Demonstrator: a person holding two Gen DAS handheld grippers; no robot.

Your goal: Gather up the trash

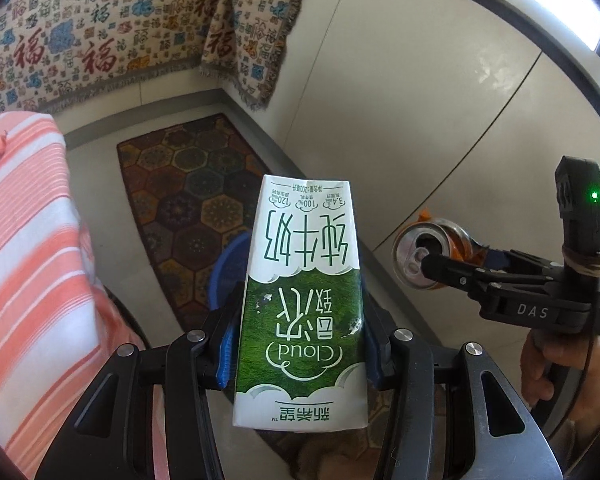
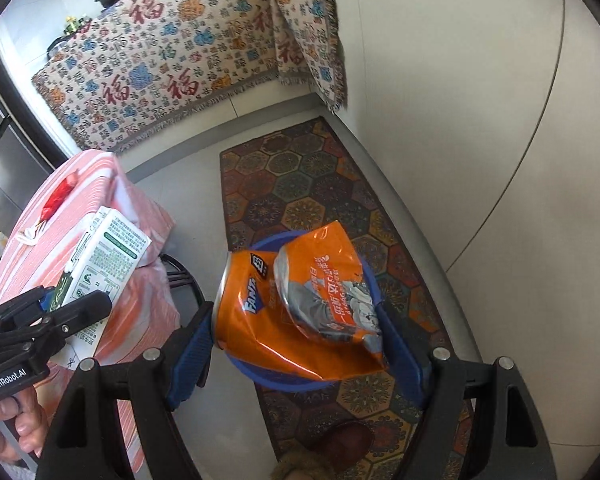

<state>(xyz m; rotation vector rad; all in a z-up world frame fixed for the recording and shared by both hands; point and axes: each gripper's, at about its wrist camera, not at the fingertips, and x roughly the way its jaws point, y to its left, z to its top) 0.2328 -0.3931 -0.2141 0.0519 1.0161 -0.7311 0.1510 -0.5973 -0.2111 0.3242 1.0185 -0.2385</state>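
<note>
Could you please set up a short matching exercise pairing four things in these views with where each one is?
Things:
1. milk carton
2. crushed orange can
3. blue bin
4. red wrapper

Places:
a. on the patterned rug
b. between the fingers of the right tool
c. on the striped tablecloth
d. between the fingers of the left tool

Pairs: 1-d, 2-b, 3-a, 4-c
</note>
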